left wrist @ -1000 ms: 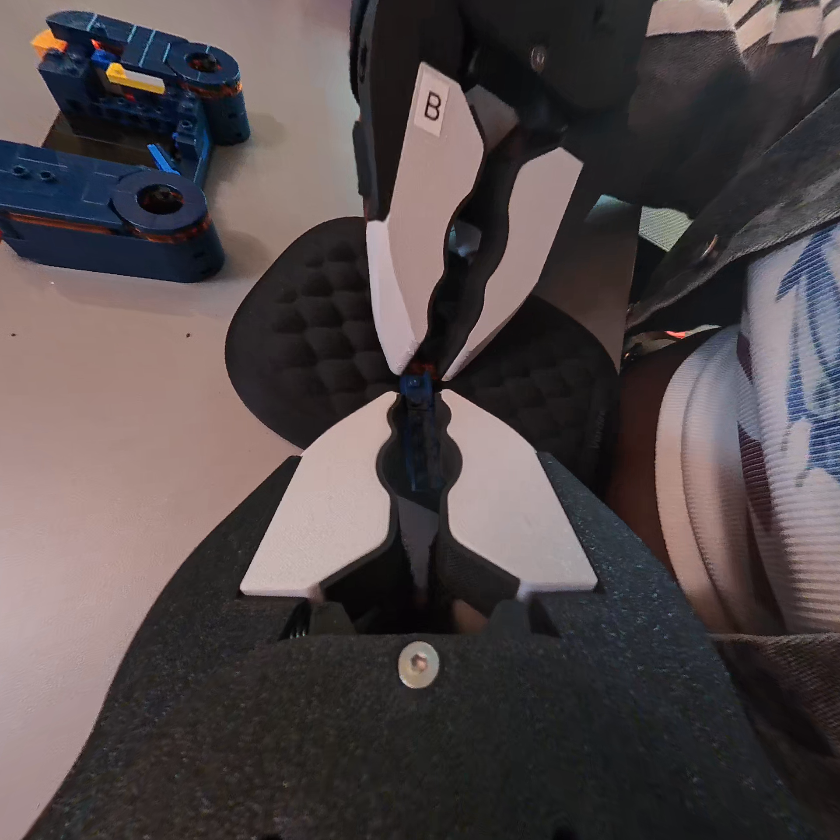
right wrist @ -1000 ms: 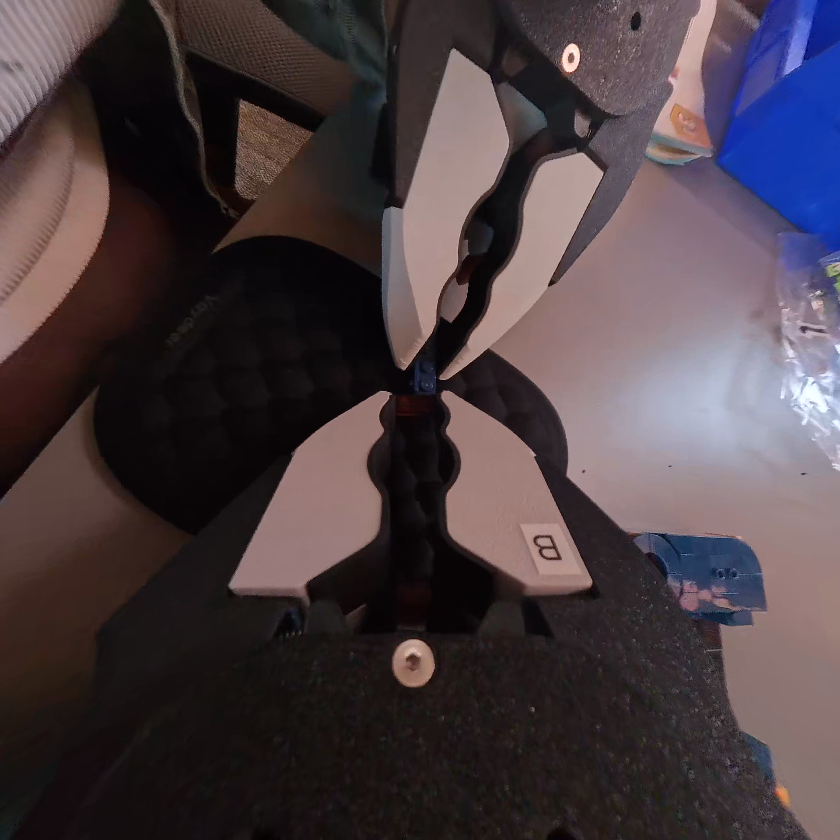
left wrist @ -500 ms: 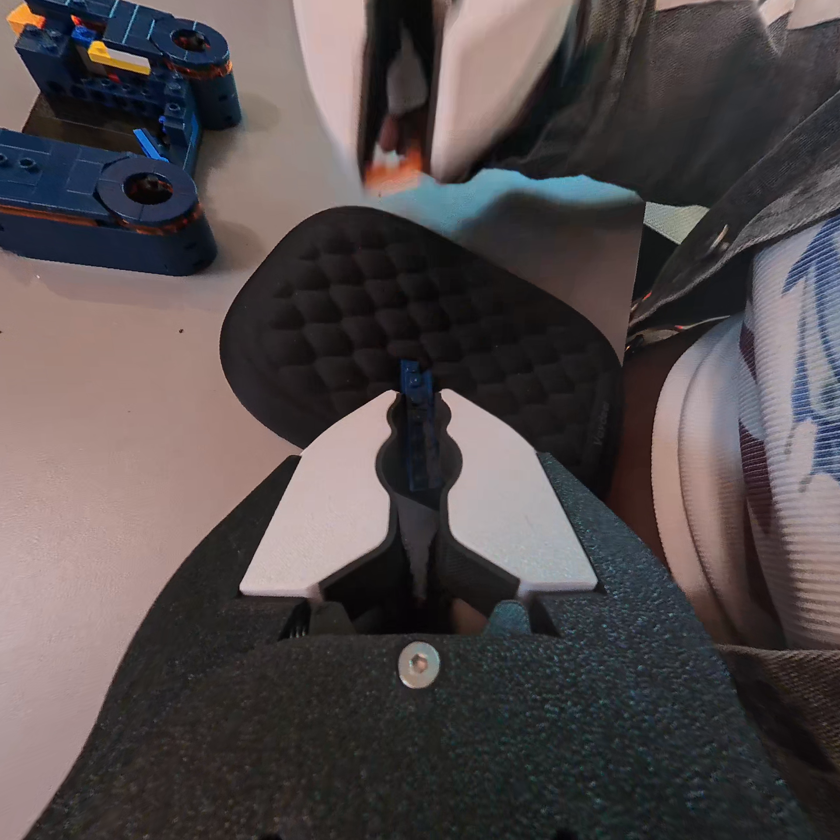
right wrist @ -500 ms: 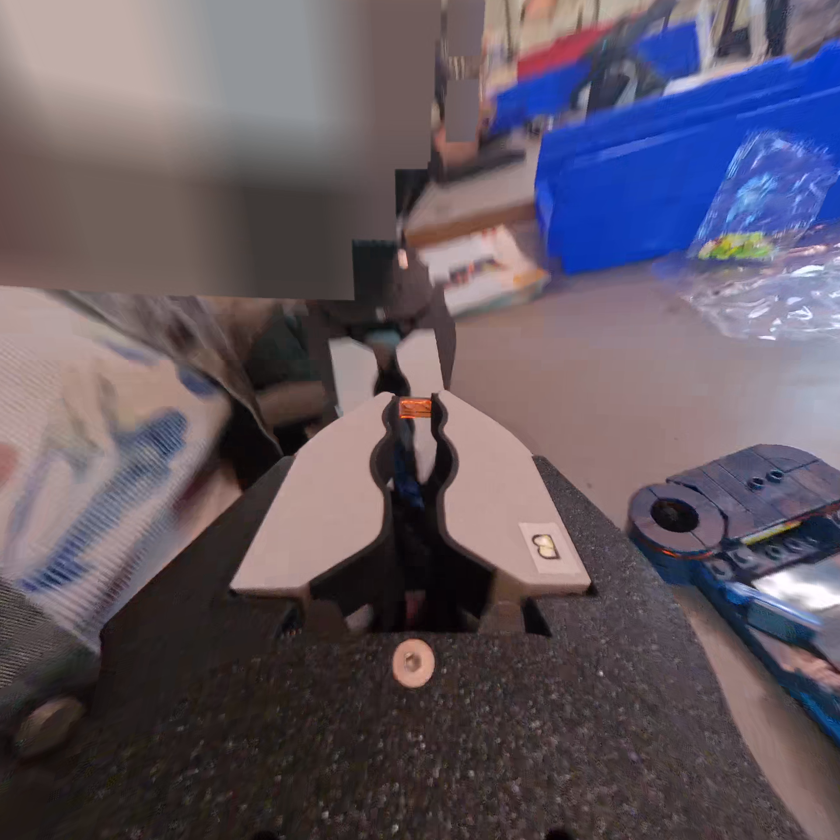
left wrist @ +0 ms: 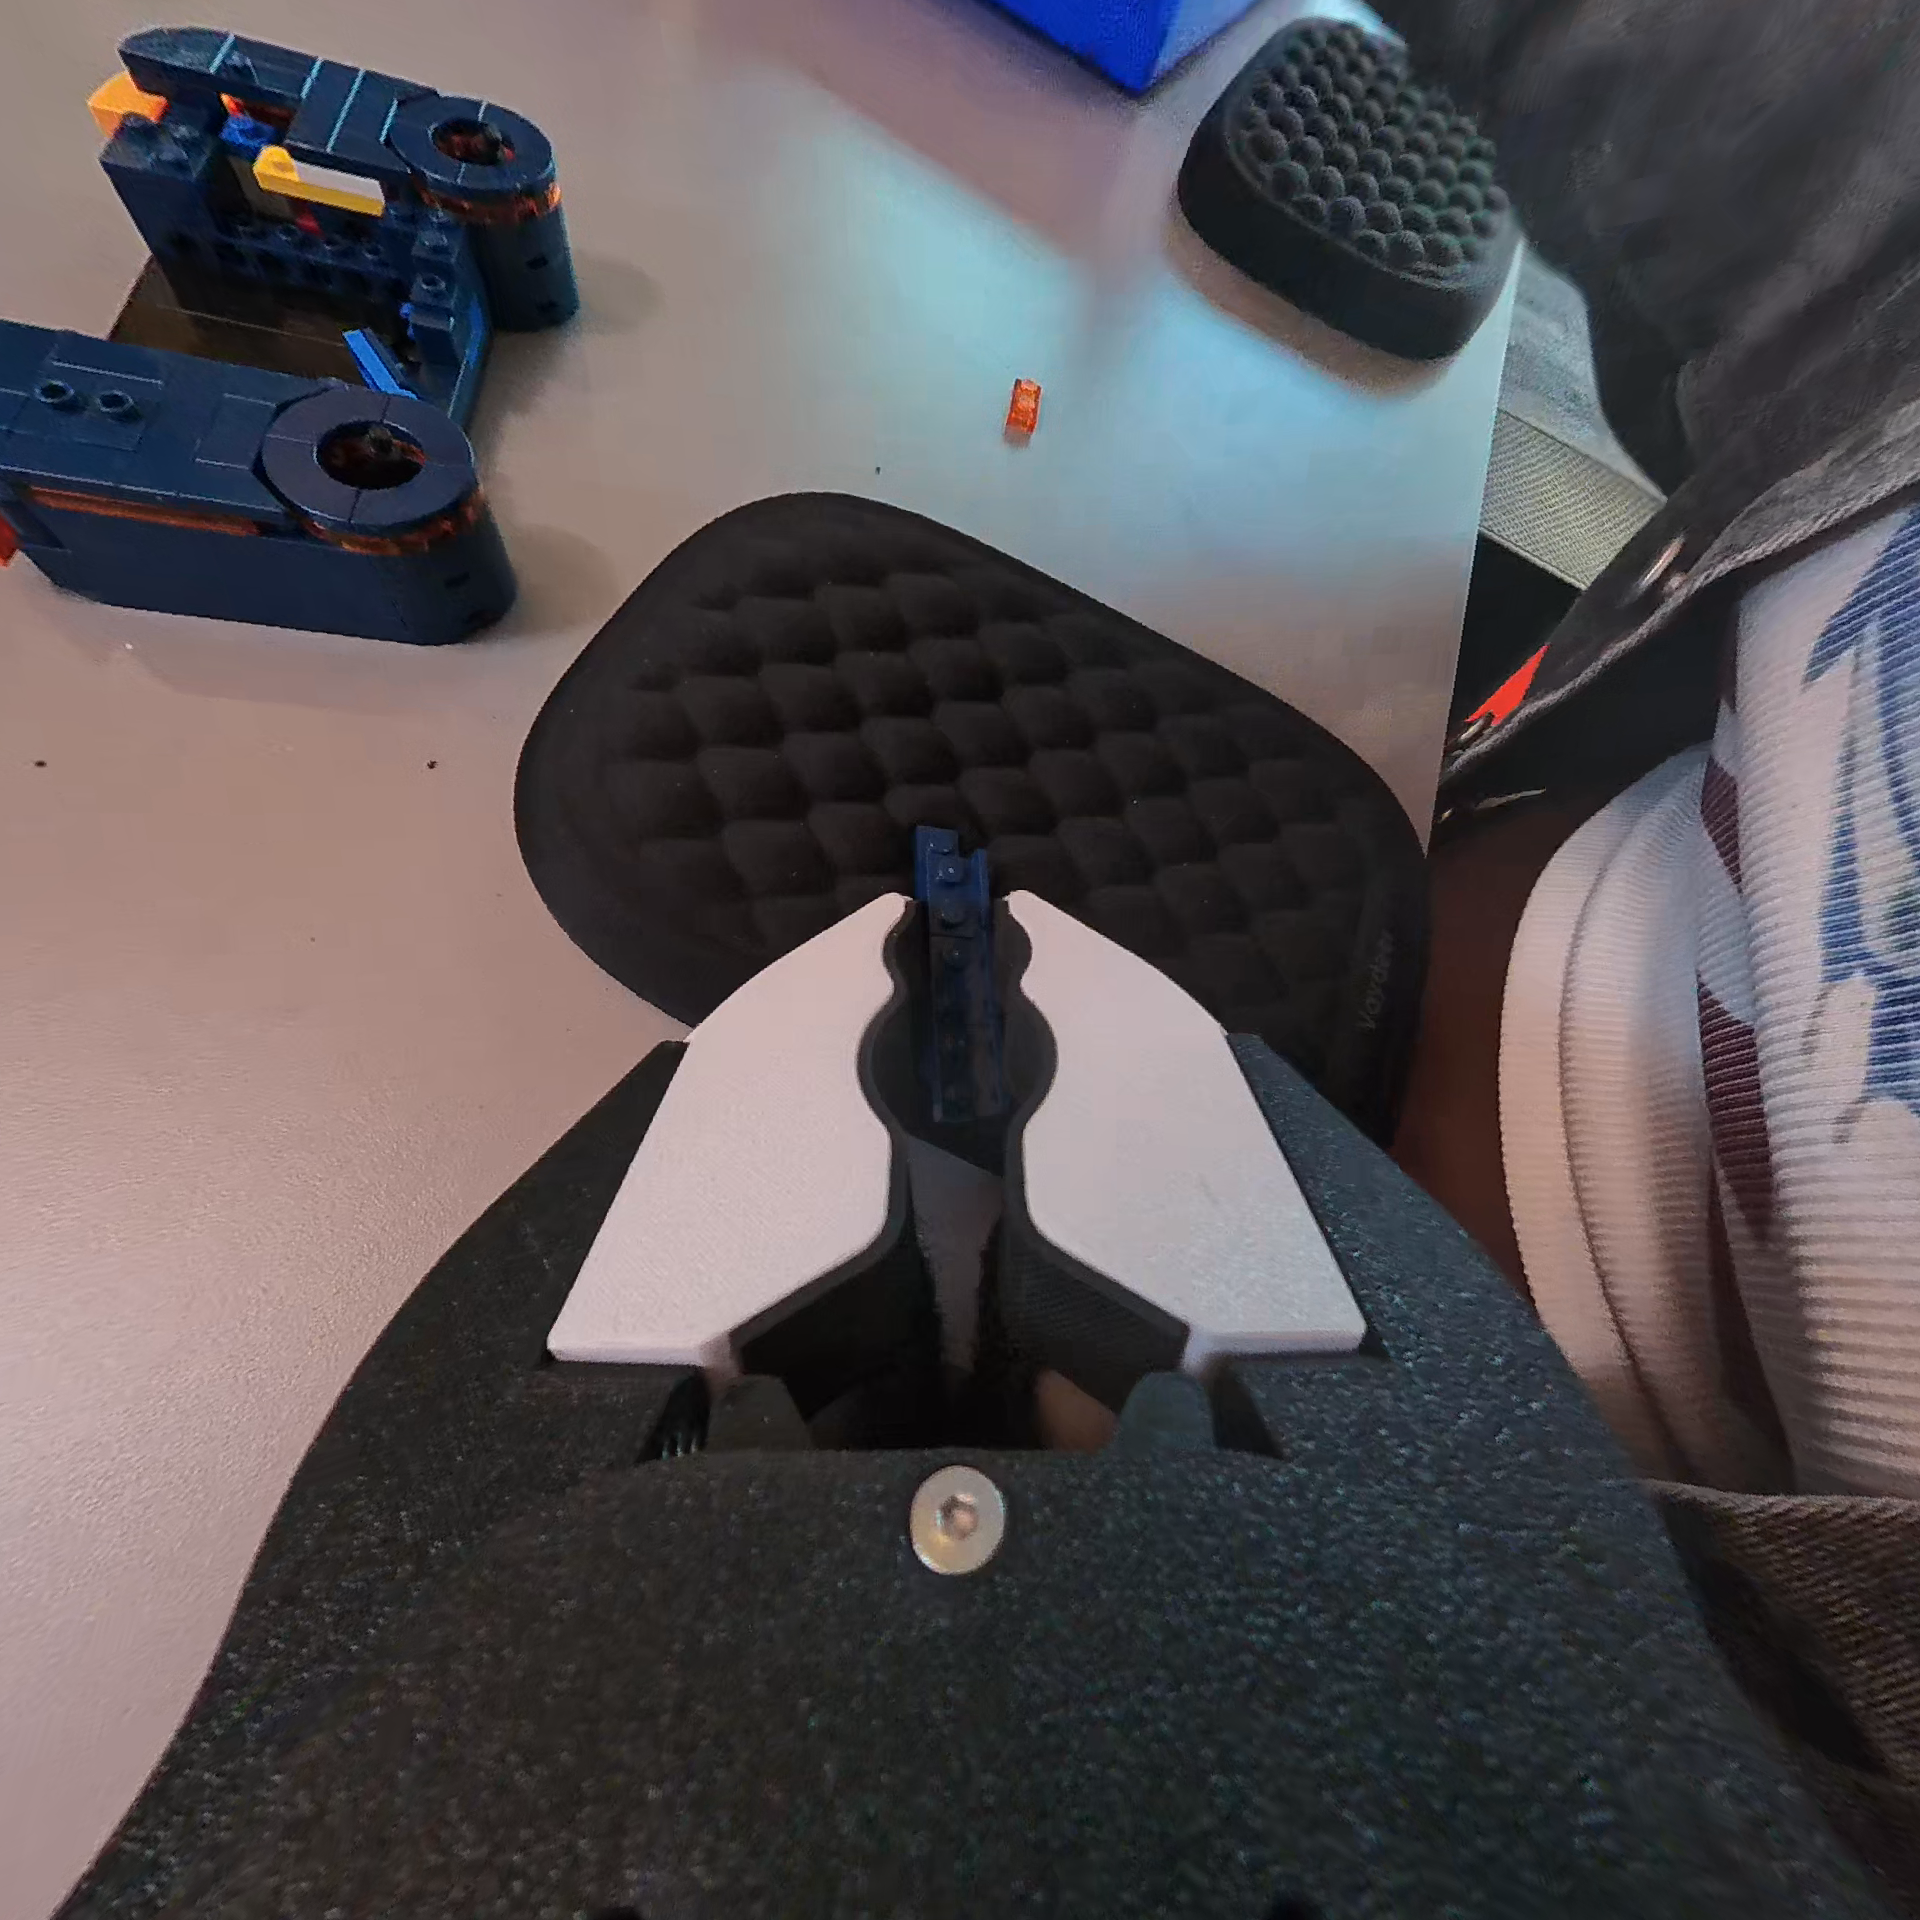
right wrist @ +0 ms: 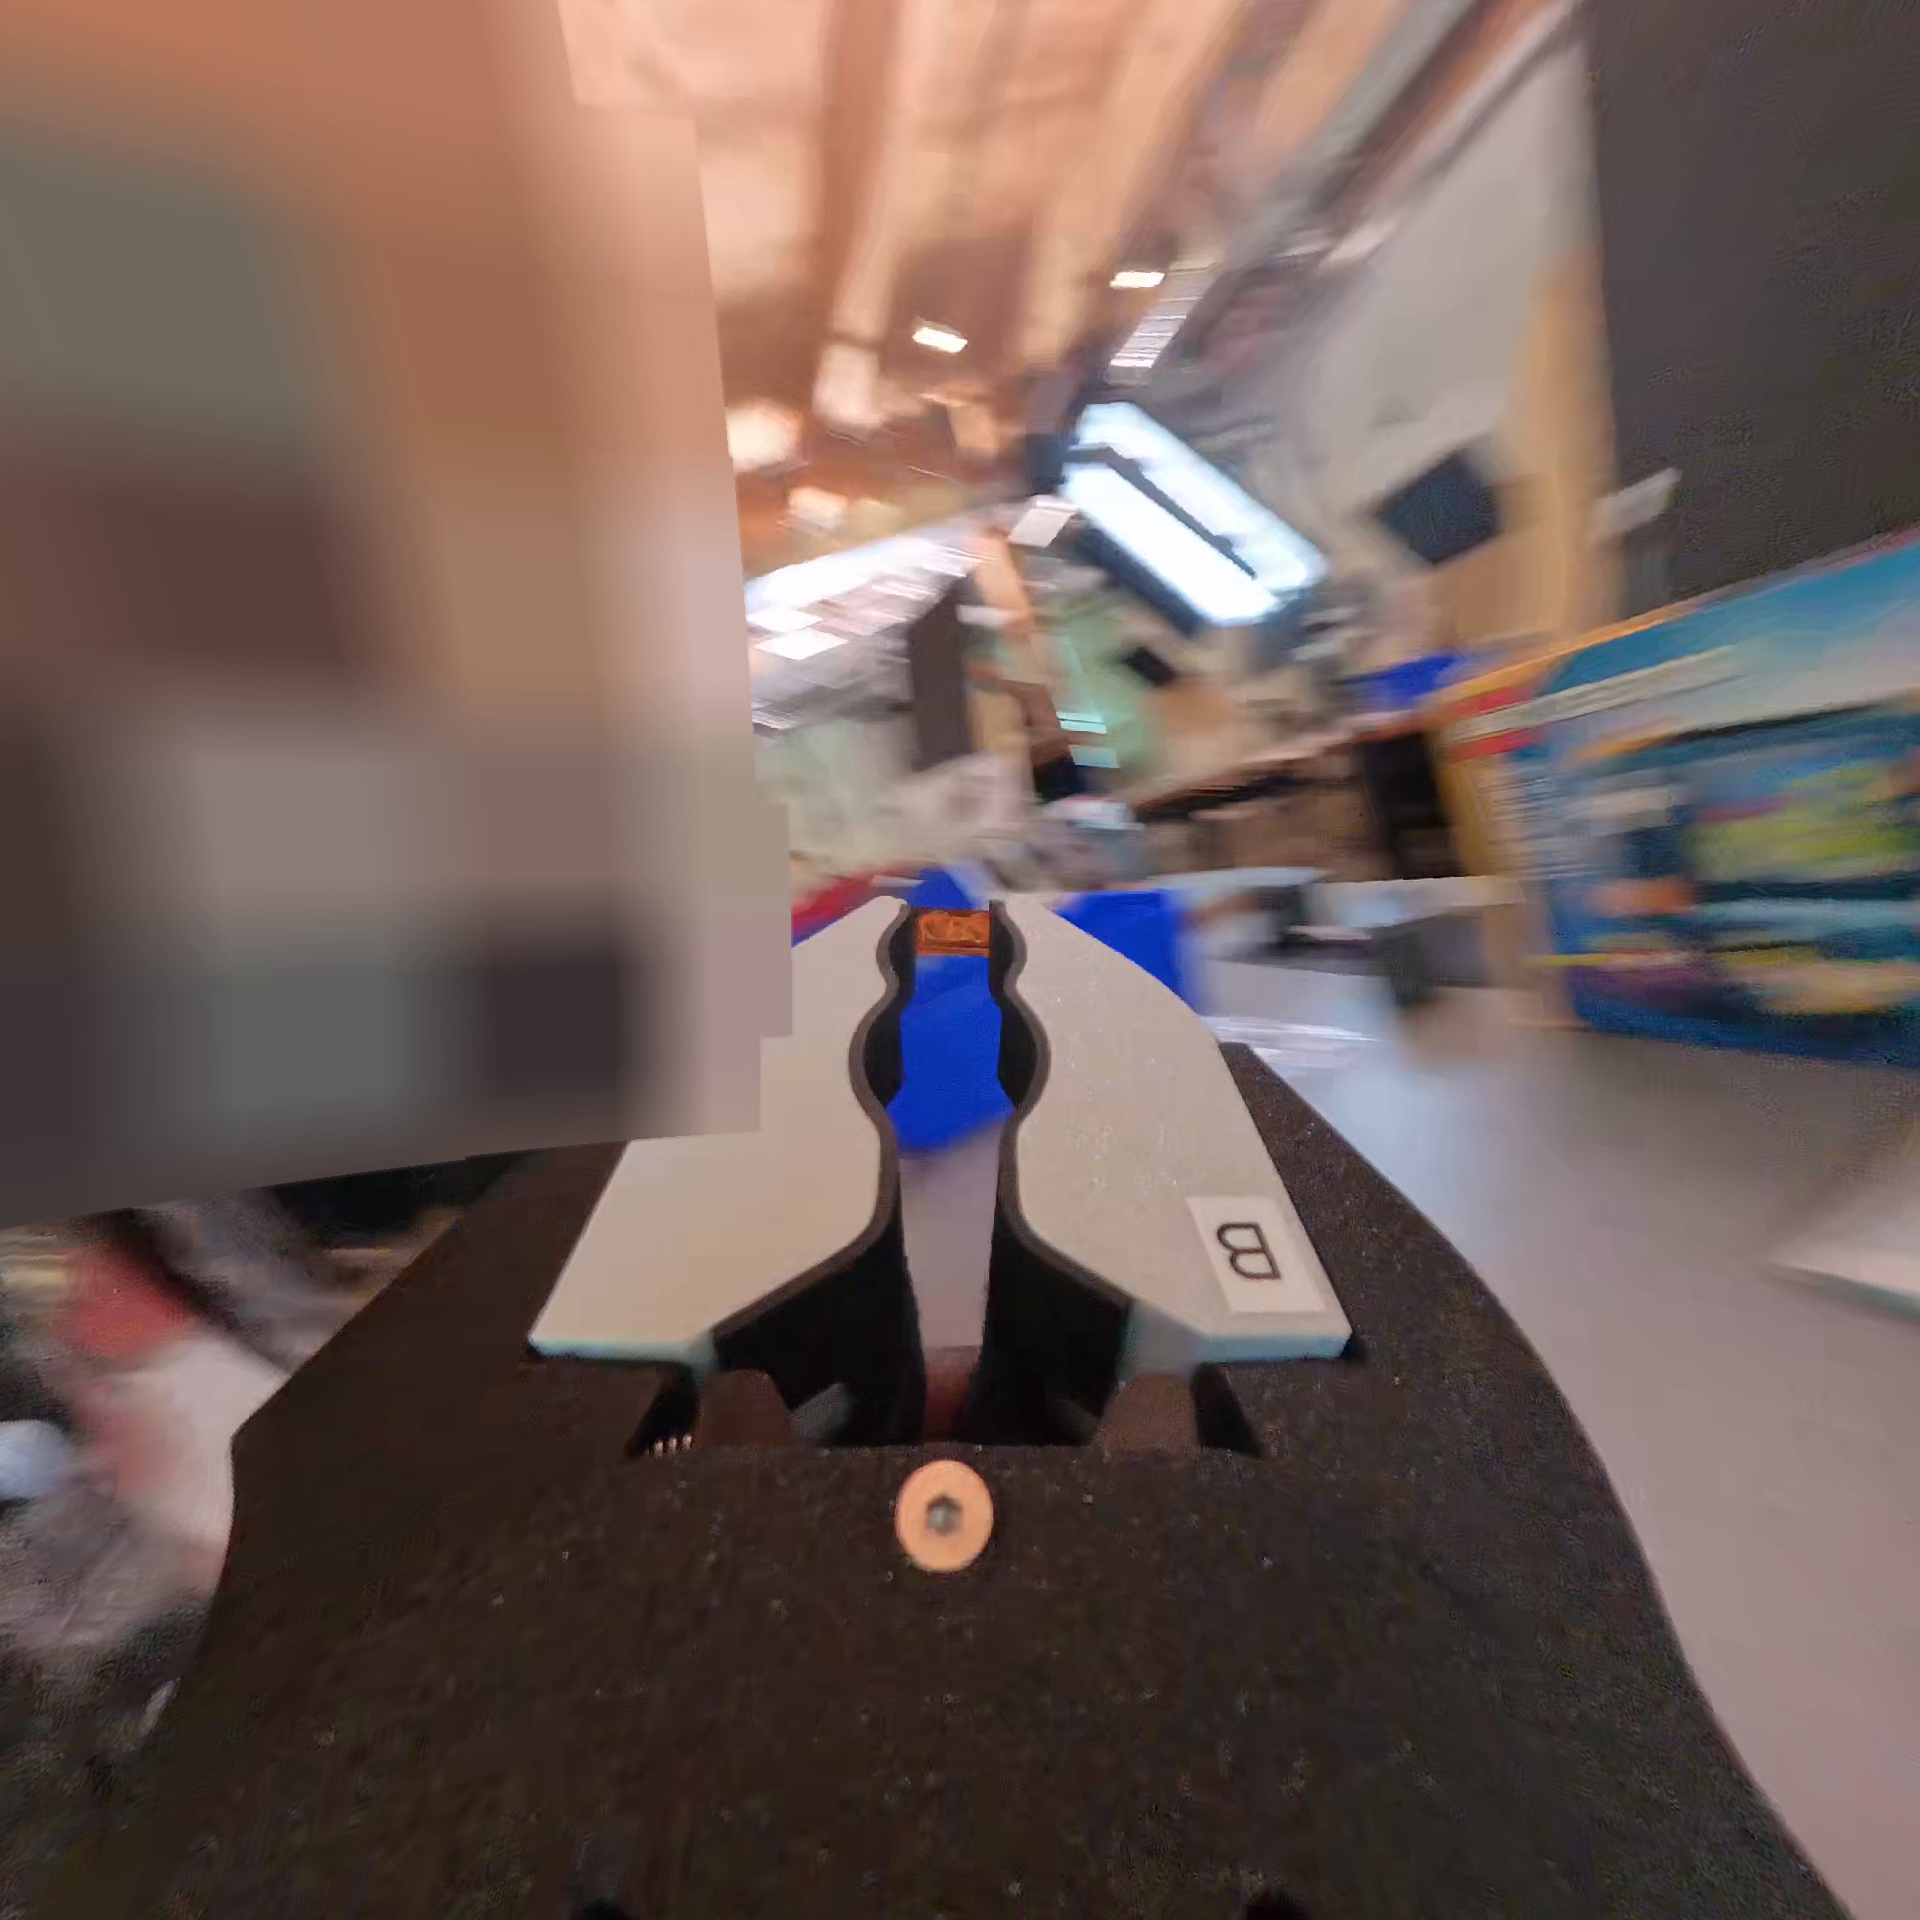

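Two grippers: the left gripper (left wrist: 954, 909) has its jaws clamped on a dark-blue brick strip (left wrist: 958, 987) above a black pad (left wrist: 831, 707); the right gripper (right wrist: 951, 920) pinches a small orange piece (right wrist: 951, 932). Another orange piece (left wrist: 1023, 405) lies on the desk (left wrist: 260, 935) at twelve o'clock.

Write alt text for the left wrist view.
The left tool is shut on a dark blue studded brick strip above a black dimpled pad. A small orange piece lies loose on the grey table, beside a dark blue brick model.

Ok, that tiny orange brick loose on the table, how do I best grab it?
The tiny orange brick lies flat and alone on the grey table. Probably come straight down from above, pinching its two long sides; it looks too low for a side approach.
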Tool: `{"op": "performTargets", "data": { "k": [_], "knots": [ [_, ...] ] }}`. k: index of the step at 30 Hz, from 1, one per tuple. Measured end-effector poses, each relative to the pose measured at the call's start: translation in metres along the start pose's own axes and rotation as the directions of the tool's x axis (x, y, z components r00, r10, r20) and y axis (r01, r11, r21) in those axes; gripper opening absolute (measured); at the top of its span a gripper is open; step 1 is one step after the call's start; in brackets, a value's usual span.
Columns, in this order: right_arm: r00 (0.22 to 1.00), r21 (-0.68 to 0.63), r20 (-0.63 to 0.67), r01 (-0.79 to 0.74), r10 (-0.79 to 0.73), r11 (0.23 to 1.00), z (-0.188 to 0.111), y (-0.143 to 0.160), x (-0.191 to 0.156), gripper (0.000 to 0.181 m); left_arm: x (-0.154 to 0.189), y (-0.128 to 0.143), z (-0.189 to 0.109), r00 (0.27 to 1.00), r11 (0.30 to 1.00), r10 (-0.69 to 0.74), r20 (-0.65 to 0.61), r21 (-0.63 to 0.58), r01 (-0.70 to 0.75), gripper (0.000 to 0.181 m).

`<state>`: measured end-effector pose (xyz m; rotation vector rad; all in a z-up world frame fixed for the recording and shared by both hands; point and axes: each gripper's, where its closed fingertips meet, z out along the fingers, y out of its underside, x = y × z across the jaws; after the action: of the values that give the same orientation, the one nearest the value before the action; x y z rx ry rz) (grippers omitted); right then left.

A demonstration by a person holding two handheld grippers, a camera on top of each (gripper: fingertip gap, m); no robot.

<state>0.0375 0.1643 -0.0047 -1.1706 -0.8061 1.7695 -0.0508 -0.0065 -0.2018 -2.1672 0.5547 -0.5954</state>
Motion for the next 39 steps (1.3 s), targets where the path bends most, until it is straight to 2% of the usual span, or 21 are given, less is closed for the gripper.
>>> {"op": "performTargets", "data": {
  "k": [1, 3, 5, 7, 9, 12, 17, 20, 21, 23, 30, 32, 34, 36, 37, 39],
  "knots": [
    [0.980, -0.038, -0.153, 0.123, -0.128, 0.992, -0.022, -0.018, 0.017, 0.013, 0.000, 0.000, 0.000, 1.000, 1.000, 0.003, 0.003, 0.001, -0.003, 0.013],
    [0.847, -0.139, -0.426, 0.285, -0.317, 0.948, -0.078, -0.060, 0.047, 0.013, 0.000, 0.000, 0.000, 1.000, 1.000, 0.007, 0.005, 0.005, -0.007, 0.013],
    [0.686, -0.225, -0.610, 0.329, -0.396, 0.917, -0.134, -0.094, 0.064, 0.013, 0.000, -0.001, 0.000, 1.000, 1.000, 0.007, 0.003, 0.007, -0.007, 0.013],
    [0.547, -0.336, -0.705, 0.303, -0.451, 0.892, -0.177, -0.106, 0.076, 0.013, 0.000, -0.001, 0.000, 1.000, 1.000, 0.020, 0.004, 0.005, -0.020, 0.013],
    [0.465, -0.395, -0.741, 0.284, -0.486, 0.874, -0.201, -0.109, 0.080, 0.013, 0.000, -0.001, 0.000, 0.999, 0.999, 0.033, 0.009, 0.003, -0.033, 0.013],
    [0.397, -0.456, -0.760, 0.239, -0.515, 0.857, -0.221, -0.104, 0.087, 0.013, 0.000, -0.001, 0.000, 0.999, 0.999, 0.031, 0.017, 0.005, -0.031, 0.013],
    [0.361, -0.458, -0.776, 0.239, -0.516, 0.856, -0.227, -0.104, 0.095, 0.013, 0.000, -0.001, 0.000, 0.999, 0.999, 0.038, 0.030, 0.005, -0.038, 0.013],
    [0.316, -0.510, -0.795, 0.112, -0.518, 0.853, -0.241, -0.092, 0.111, 0.013, 0.000, -0.001, 0.000, 0.999, 0.999, 0.039, 0.034, 0.005, -0.039, 0.013],
    [0.293, -0.528, -0.800, 0.073, -0.524, 0.846, -0.247, -0.089, 0.116, 0.016, 0.000, -0.001, 0.000, 0.999, 0.999, 0.039, 0.036, 0.007, -0.039, 0.013],
    [0.258, -0.528, -0.810, 0.070, -0.527, 0.846, -0.250, -0.091, 0.119, 0.034, 0.000, -0.001, -0.001, 0.998, 0.999, 0.043, 0.041, 0.008, -0.043, 0.012],
    [0.247, -0.521, -0.816, 0.078, -0.523, 0.850, -0.254, -0.096, 0.121, 0.047, 0.000, -0.001, -0.001, 0.998, 0.999, 0.043, 0.040, 0.008, -0.044, 0.012],
    [0.266, -0.524, -0.807, 0.093, -0.528, 0.847, -0.249, -0.095, 0.118, 0.041, 0.000, -0.001, -0.001, 0.998, 0.999, 0.042, 0.038, 0.009, -0.043, 0.012],
    [0.373, -0.539, -0.741, 0.165, -0.559, 0.826, -0.222, -0.088, 0.109, 0.034, 0.000, -0.001, -0.001, 0.998, 0.999, 0.042, 0.038, 0.009, -0.043, 0.013],
    [0.539, -0.580, -0.597, 0.222, -0.594, 0.784, -0.182, -0.064, 0.095, 0.034, 0.000, -0.001, -0.001, 0.998, 0.999, 0.042, 0.038, 0.009, -0.043, 0.013],
    [0.630, -0.611, -0.500, 0.230, -0.594, 0.758, -0.160, -0.042, 0.087, 0.035, 0.000, -0.001, -0.001, 0.998, 0.999, 0.043, 0.038, 0.009, -0.043, 0.013],
    [0.826, -0.725, -0.234, 0.204, -0.513, 0.658, -0.123, 0.026, 0.062, 0.032, 0.000, -0.001, -0.001, 0.998, 0.999, 0.044, 0.039, 0.008, -0.045, 0.013]
  ]
}}
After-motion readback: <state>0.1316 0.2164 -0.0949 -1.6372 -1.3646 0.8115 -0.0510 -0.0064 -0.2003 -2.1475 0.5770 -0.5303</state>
